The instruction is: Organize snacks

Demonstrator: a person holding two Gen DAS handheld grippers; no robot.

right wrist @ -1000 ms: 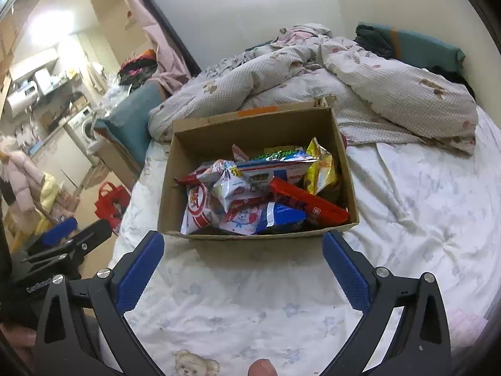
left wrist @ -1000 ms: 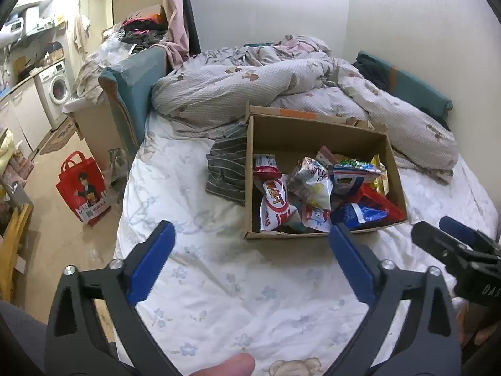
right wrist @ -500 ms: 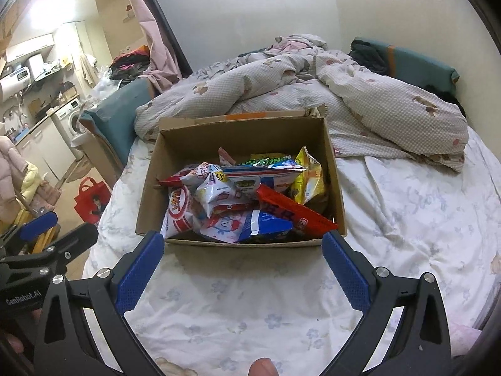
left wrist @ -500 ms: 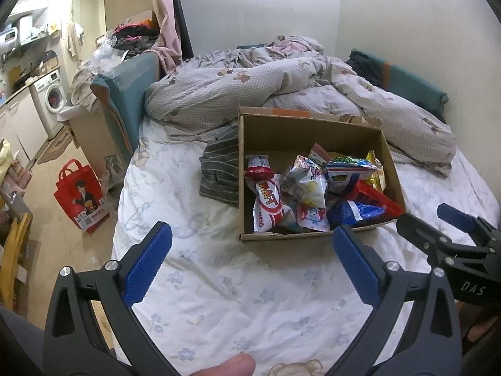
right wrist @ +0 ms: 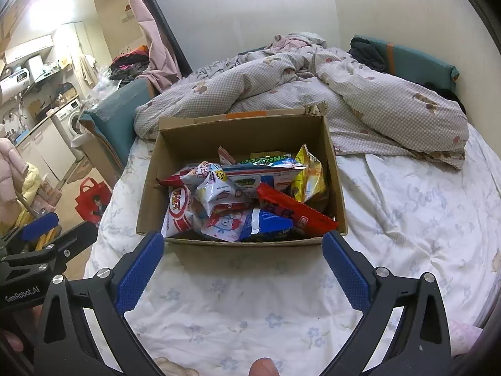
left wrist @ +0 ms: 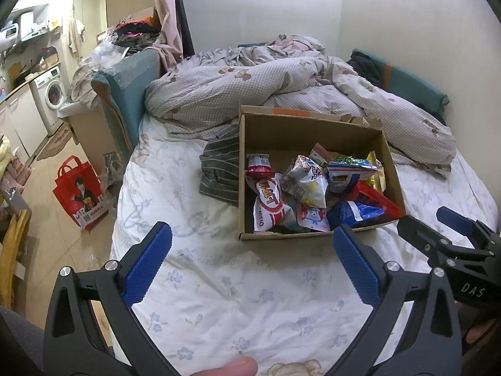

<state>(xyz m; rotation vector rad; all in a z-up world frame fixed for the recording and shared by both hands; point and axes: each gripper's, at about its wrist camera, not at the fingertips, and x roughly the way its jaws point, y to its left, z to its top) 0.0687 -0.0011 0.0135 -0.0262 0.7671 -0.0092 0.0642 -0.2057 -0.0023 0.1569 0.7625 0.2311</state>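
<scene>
Home bedroom: rumpled duvet [left wrist: 281,91] on bed, washing machine [left wrist: 51,95]

The cardboard box [right wrist: 241,134] sits on the bed [right wrist: 407,206], snack packets [right wrist: 219,188] inside, duvet [right wrist: 360,100] behind it.

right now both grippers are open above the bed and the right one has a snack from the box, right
Not quite. The right gripper holds nothing: the right wrist view shows its open fingers with only the box edge and sheet between them. The snacks are all in the box. Both grippers, left too, are open above the bed.
</scene>
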